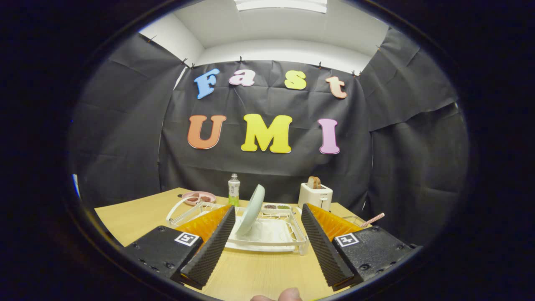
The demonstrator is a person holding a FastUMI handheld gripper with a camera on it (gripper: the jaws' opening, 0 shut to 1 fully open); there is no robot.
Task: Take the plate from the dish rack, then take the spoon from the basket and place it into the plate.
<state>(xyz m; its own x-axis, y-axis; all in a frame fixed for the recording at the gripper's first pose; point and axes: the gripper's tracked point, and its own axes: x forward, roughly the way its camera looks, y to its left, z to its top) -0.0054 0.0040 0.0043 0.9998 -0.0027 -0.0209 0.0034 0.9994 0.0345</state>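
Gripper (267, 217) fingers spread wide — plate (251, 211) leaning in dish rack (292, 238), spoon unclear.

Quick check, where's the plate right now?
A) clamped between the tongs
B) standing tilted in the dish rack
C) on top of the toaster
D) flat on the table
B: the plate stands on edge, leaning, in the white dish rack, just ahead of the open tongs, whose fingers touch nothing.

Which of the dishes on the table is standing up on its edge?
The pale green plate, leaning on edge in the white dish rack, just ahead of the open fingers. The pink dish further back lies flat on the table.
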